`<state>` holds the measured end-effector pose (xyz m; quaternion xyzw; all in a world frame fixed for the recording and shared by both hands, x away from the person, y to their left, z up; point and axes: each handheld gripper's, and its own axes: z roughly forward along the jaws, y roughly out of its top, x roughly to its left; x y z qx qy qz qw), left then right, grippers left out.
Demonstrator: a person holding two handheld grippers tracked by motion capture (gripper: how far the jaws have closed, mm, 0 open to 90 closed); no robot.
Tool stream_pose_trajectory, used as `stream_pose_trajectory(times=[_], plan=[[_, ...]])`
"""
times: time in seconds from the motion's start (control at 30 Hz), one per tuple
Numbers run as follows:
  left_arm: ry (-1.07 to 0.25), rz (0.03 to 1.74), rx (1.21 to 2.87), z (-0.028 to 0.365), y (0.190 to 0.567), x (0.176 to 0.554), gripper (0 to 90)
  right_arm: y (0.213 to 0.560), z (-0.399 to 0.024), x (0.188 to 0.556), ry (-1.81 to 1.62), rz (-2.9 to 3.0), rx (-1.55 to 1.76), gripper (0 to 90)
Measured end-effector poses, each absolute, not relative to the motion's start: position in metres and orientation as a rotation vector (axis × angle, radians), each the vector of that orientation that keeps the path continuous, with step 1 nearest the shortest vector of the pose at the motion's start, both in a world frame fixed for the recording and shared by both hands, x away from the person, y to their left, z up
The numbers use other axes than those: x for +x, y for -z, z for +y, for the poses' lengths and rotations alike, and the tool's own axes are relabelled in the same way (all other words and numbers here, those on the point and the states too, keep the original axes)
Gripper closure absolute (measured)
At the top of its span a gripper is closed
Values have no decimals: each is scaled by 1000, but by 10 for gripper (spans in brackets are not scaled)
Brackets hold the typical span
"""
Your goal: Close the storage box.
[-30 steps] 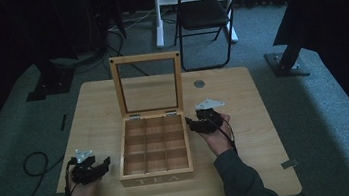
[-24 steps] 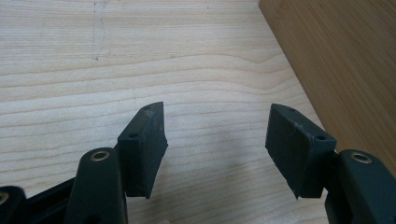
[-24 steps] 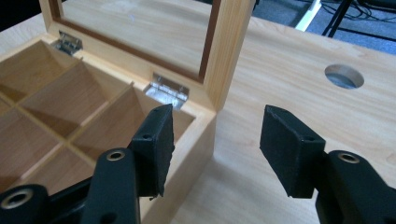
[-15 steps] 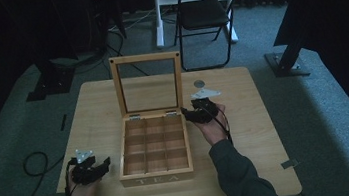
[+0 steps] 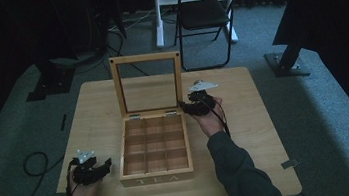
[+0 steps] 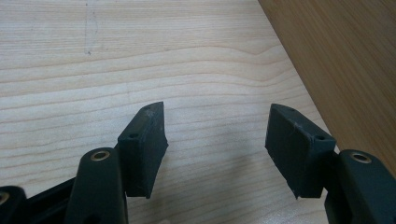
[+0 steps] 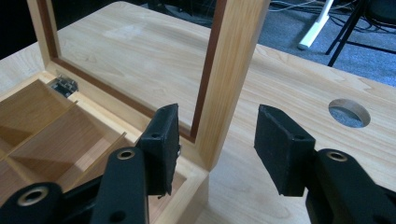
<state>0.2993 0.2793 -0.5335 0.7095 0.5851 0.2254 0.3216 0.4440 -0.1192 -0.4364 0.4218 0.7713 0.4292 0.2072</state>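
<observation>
Two grippers are seen at a wooden table (image 5: 97,100). At its centre stands a wooden tea box (image 5: 154,148), its glazed lid (image 5: 148,83) raised upright. The right gripper (image 7: 212,140), at the box's 2 o'clock, is spread open astride the lid's side rail, not touching it. The left gripper (image 6: 217,140), at the box's 8 o'clock, is held open above bare tabletop.

A light wooden table (image 5: 260,117) is set on grey carpet (image 5: 337,123), with a round hole (image 7: 349,112) cut through its top. 1 black folding chair (image 5: 205,13) and a white desk leg (image 5: 157,14) are seen beyond it. Darkness covers the room behind.
</observation>
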Motion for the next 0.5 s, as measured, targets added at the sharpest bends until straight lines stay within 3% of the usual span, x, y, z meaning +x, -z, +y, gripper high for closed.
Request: stream_pose_trajectory(times=[0.5], plan=[[-596, 1534, 1869, 278, 534, 299, 385, 429, -114, 464, -1252, 2140, 1183, 493]])
